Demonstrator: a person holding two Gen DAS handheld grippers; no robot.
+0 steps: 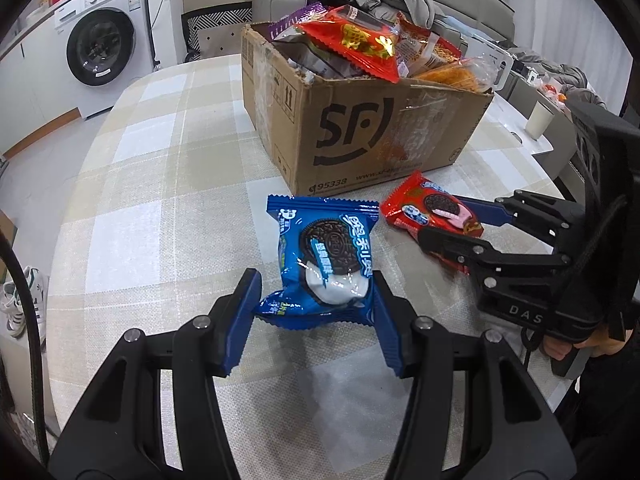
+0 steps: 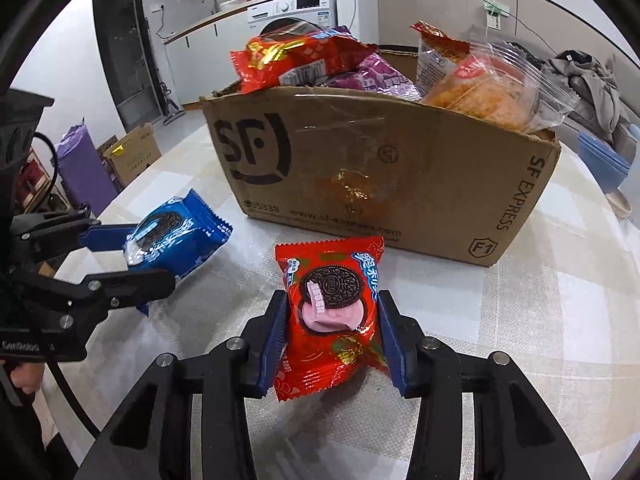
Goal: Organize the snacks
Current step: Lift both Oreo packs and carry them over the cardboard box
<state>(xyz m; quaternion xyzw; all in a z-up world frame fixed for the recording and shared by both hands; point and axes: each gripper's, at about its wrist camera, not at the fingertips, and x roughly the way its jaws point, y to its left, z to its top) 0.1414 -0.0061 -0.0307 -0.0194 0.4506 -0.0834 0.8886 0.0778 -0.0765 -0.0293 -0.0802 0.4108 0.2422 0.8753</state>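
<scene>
On a round table with a beige checked cloth (image 1: 168, 168), the left gripper (image 1: 316, 304) pinches the lower end of a blue foil cookie packet (image 1: 324, 252). To its right, the right gripper (image 2: 332, 340) has a red foil cookie packet (image 2: 332, 320) between its narrow jaws, pads touching both sides. Both lie just before the brown cardboard box (image 2: 400, 176), heaped with snack bags, toward the table's far edge. Best grip firmly but gently, lifting each packet clear of the box wall.
</scene>
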